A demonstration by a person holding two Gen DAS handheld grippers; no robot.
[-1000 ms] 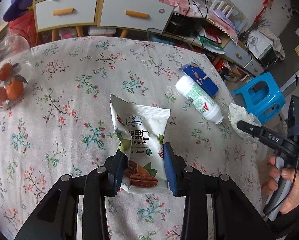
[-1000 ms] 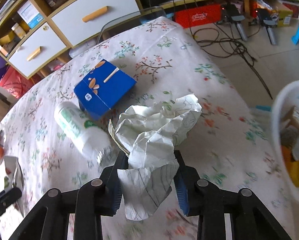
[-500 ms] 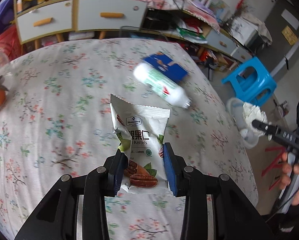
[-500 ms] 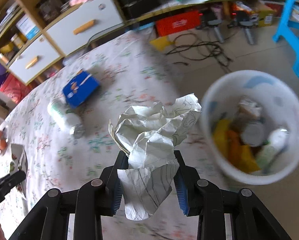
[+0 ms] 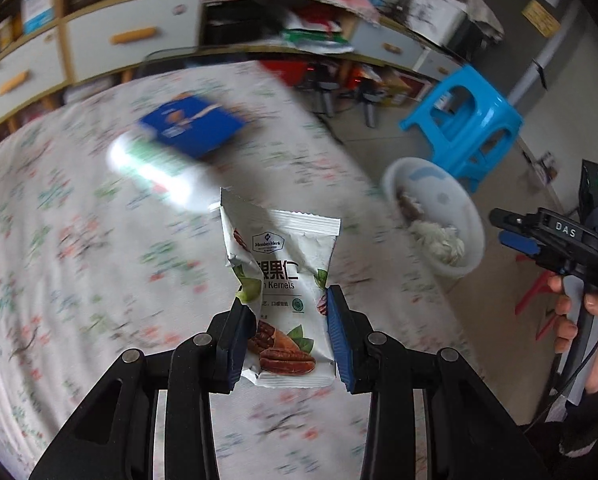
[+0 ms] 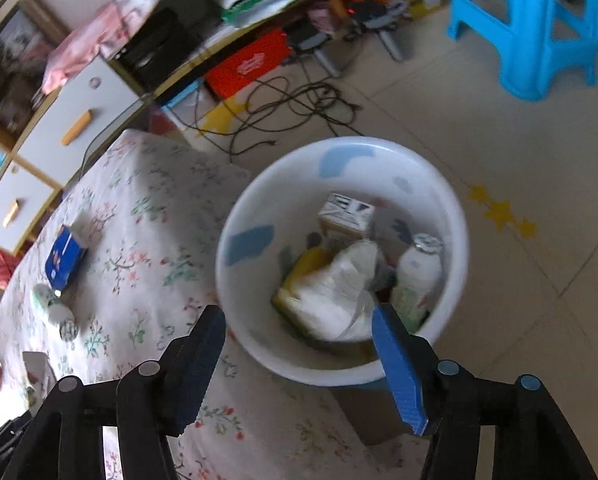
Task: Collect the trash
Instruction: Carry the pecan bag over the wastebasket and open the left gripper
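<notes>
Left claw: my left gripper (image 5: 287, 320) is clenched on the white foil pecan-kernel snack packet (image 5: 283, 288), blue pads pressing its lower edges, packet upright above the table.
Right claw: I see my right gripper (image 6: 299, 344) with its jaws opening, nothing between the blue pads; it hangs over the bin's mouth.
Bin: the white round plastic waste bin with blue patches (image 6: 259, 208) stands on the floor just beside the table edge.
Paper: the crumpled white paper wad (image 6: 335, 288) lies inside the bin, free of my pads, on top of a yellow wrapper, beside a small white bottle (image 6: 419, 268) and a carton (image 6: 347, 212).
Table: the floral white tablecloth (image 6: 147, 220) carries a blue flat box (image 6: 65, 256) touching a white cylindrical bottle lying on its side (image 6: 55, 308).
Beyond: a bright blue plastic stool (image 6: 527, 20) stands on the floor, well apart from the bin.
</notes>
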